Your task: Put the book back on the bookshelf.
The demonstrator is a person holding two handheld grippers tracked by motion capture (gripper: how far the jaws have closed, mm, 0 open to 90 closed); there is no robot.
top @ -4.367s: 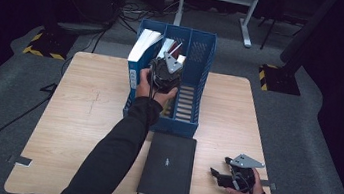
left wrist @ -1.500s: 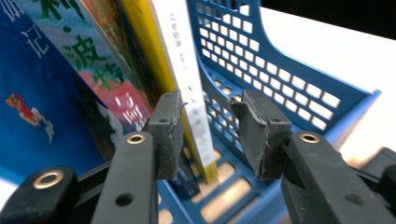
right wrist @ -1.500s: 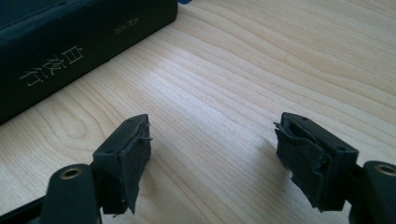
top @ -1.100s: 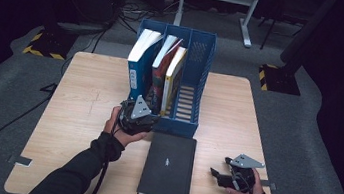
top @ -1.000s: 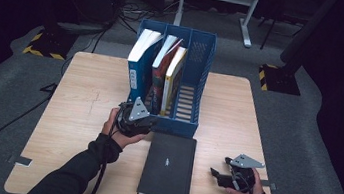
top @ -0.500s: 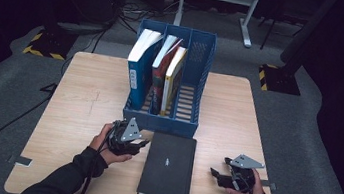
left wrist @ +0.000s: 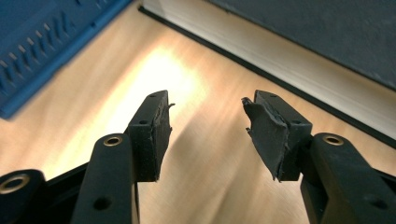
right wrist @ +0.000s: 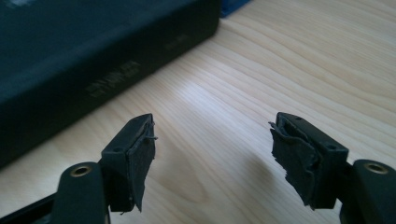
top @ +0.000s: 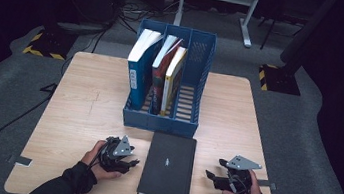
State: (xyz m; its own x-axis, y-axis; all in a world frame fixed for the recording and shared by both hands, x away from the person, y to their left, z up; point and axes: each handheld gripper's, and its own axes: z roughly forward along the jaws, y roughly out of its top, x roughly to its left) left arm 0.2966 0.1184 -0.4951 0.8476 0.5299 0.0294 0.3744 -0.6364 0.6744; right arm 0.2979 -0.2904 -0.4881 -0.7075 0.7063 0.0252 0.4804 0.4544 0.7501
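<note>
We see the black book [top: 168,167] flat on the surface [top: 84,100], between left gripper [top: 126,159] and right gripper [top: 215,176]. Both jaws spread, empty, aimed at it. Blue rack [top: 161,123] behind.

Nothing fully legible. Black book [top: 168,166] at 6 o'clock on the table: small pale mark mid-cover, too small to read. Right gripper view shows faint embossed lettering on its spine [right wrist: 112,77], blurred, can't make out the words. Blue book [top: 138,70] upright in the blue file rack [top: 160,123], 12 o'clock: white label patch on its spine with a dark mark, unreadable. Red and yellow books beside it: no readable text.
</note>
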